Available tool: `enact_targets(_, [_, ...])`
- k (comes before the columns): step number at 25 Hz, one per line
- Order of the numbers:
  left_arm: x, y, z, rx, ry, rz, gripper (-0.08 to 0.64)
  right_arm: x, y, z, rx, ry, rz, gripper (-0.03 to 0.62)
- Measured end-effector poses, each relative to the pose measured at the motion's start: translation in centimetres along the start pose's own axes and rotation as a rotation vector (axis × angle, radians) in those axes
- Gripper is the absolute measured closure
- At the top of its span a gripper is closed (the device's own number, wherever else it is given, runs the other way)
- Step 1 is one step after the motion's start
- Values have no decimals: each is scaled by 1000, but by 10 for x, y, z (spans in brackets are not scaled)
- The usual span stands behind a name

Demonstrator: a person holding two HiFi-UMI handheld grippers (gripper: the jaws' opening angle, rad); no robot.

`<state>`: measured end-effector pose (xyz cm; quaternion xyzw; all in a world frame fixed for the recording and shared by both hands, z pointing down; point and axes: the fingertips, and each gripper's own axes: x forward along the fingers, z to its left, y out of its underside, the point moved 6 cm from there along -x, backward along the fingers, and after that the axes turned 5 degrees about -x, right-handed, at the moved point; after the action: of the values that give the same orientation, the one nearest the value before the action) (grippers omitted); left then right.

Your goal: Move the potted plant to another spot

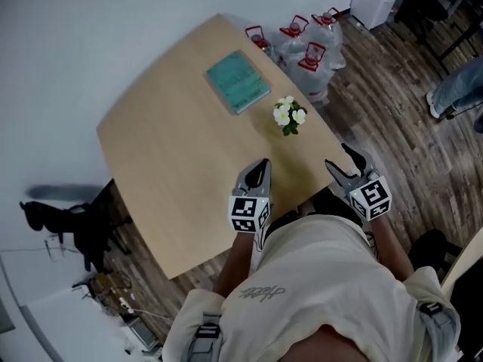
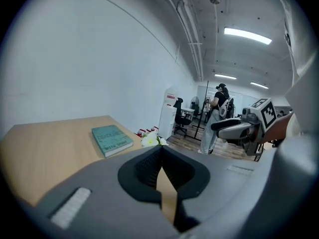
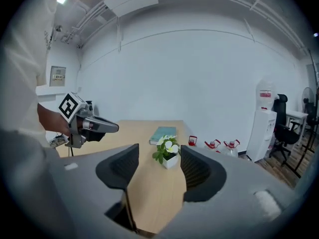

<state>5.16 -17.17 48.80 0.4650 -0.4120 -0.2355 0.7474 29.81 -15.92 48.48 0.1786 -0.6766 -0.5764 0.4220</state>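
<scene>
Head view looks down on a light wooden table (image 1: 173,164). The potted plant (image 1: 289,116) stands upright near the table's right edge, a little above the centre of the frame. A teal book (image 1: 238,81) lies flat up and to the left of the plant, apart from it. Several water bottles (image 1: 313,51) with red handles stand on the floor past the table's edge at the upper right.

Both grippers sit in the lower middle of the frame, by the table's near edge and short of the plant. The left gripper (image 1: 262,166) is over the tabletop. Its own view shows its jaws closed against each other at the tips, with nothing between them. The right gripper (image 1: 341,159) is at the table's edge, down and to the right of the plant. Its own view shows its jaws spread wide and empty. The plant appears in the gap between them but stands farther off on the table, touching neither jaw.
</scene>
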Motion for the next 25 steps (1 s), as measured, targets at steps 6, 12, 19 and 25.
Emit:
enact_targets(6, [24,-19,-11,-32,-76,2,543,31,9,-43,21,-108,-2,328])
enact_targets(12, [44,-35,-18,-49,-164,13,543,62,27,-69,29,-219,11,328])
enact_targets(19, [67,-50,-28,-79,-240,27,543,106,42,-92,-69,-373,76,328])
enact_targets(25, [63,-54,-24,-127,-346,21,543,151,58,-87,-257,-476,146,319])
